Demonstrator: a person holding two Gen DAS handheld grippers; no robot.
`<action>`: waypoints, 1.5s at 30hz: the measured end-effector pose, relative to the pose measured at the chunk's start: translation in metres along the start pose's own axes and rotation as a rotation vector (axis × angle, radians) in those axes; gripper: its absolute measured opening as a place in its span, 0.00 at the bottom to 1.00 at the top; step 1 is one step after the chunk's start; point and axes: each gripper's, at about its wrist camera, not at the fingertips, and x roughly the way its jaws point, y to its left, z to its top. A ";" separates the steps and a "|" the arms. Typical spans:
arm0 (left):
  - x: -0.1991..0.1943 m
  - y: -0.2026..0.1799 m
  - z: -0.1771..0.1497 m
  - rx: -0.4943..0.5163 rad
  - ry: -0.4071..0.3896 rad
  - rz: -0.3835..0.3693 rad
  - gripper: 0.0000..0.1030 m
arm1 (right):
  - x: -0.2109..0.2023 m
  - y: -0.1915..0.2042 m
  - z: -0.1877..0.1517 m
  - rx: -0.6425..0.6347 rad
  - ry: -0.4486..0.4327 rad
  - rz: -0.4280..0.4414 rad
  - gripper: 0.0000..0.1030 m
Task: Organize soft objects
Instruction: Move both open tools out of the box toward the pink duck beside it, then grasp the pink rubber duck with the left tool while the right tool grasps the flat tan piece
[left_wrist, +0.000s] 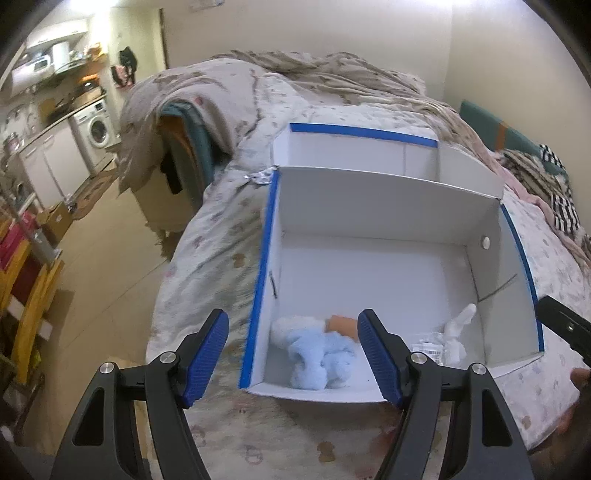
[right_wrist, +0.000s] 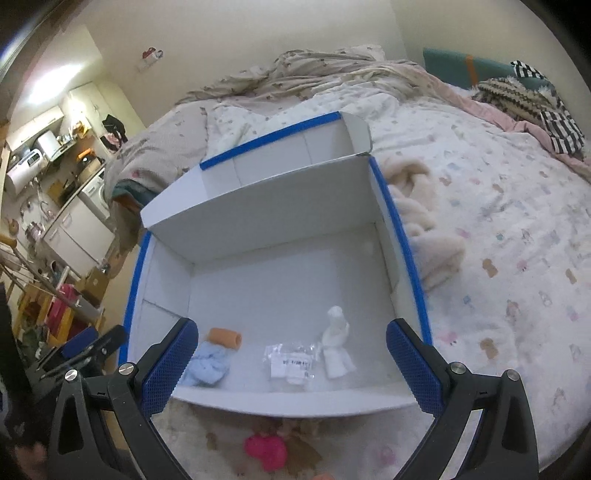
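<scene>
A white box with blue taped edges (left_wrist: 388, 199) (right_wrist: 258, 206) stands open on the bed. Inside lie a light blue fluffy cloth (left_wrist: 317, 354) (right_wrist: 208, 363), an orange roll (left_wrist: 341, 325) (right_wrist: 224, 338), a clear packet with a label (left_wrist: 428, 347) (right_wrist: 291, 363) and a white soft piece (left_wrist: 458, 328) (right_wrist: 336, 347). My left gripper (left_wrist: 293, 358) is open and empty over the box's near left corner. My right gripper (right_wrist: 291, 365) is open and empty over the near wall. A pink soft object (right_wrist: 267, 452) lies on the bed in front of the box.
A cream fluffy blanket (right_wrist: 421, 221) lies right of the box. Striped clothes (right_wrist: 554, 122) and a rumpled quilt (left_wrist: 295, 74) lie at the bed's far side. The floor (left_wrist: 107, 266), a washing machine (left_wrist: 94, 129) and shelves are to the left.
</scene>
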 end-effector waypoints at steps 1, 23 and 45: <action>0.001 0.001 -0.002 -0.004 0.012 -0.001 0.68 | -0.004 -0.001 -0.002 -0.003 -0.003 -0.003 1.00; 0.013 -0.017 -0.068 0.034 0.248 -0.067 0.68 | -0.003 -0.018 -0.050 0.040 0.203 -0.009 1.00; 0.063 -0.098 -0.112 0.138 0.478 -0.277 0.52 | 0.020 -0.033 -0.059 0.081 0.296 -0.066 1.00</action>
